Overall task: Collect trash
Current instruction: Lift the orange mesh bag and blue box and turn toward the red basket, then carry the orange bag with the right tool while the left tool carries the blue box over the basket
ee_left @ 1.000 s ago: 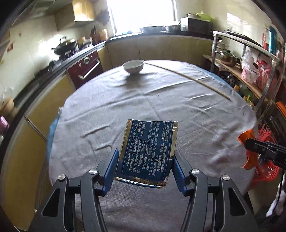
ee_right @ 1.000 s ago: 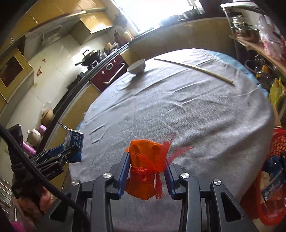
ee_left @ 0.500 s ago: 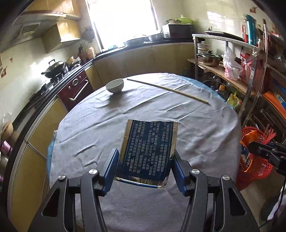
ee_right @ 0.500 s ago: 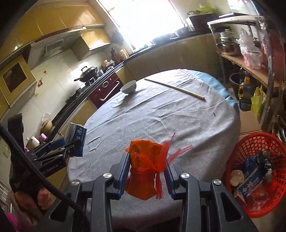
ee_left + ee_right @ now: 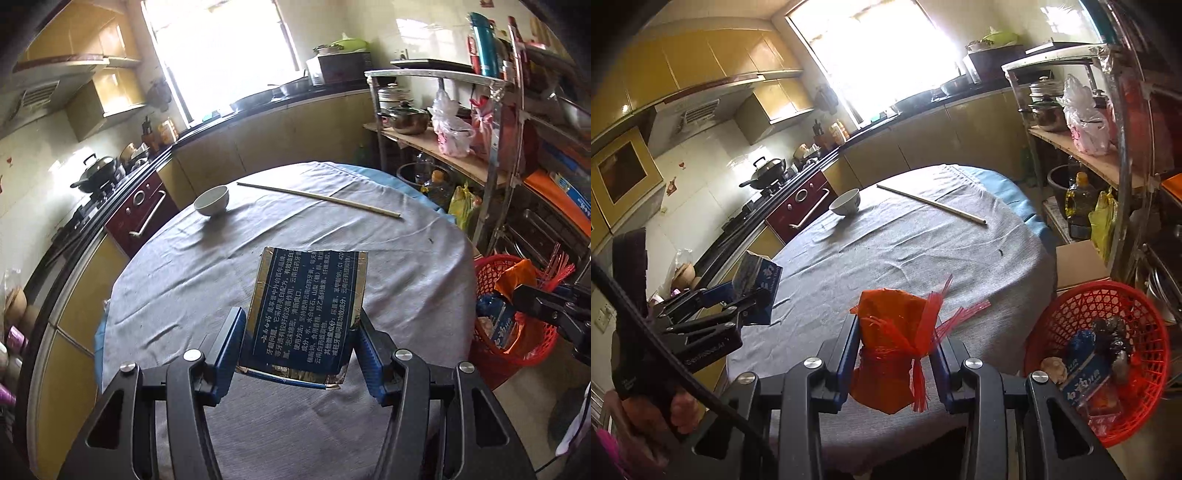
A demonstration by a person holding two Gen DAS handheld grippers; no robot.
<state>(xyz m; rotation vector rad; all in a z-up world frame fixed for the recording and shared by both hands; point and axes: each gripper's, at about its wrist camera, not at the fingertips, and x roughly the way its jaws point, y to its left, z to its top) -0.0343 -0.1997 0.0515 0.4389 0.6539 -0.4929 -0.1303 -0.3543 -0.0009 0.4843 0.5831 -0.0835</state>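
Observation:
My left gripper [image 5: 300,350] is shut on a blue toothpaste box [image 5: 308,308] with white print and foil edges, held above the near edge of the round table [image 5: 229,280]. It also shows in the right wrist view [image 5: 755,288]. My right gripper [image 5: 894,354] is shut on an orange wrapper with red mesh netting [image 5: 892,343], held off the table's near right edge. It shows in the left wrist view [image 5: 532,280] over the red basket [image 5: 487,269]. That basket [image 5: 1137,306] stands on the floor right of the table and holds several pieces of trash.
A white bowl [image 5: 211,200] and a long thin stick [image 5: 317,199] lie on the far side of the grey tablecloth. A metal shelf rack [image 5: 495,155] with pots and bags stands at the right. A stove [image 5: 96,181] and counter run along the left.
Both grippers have pulled back and up from the table with their loads. The red basket has come into view, and the right gripper now hangs near it.

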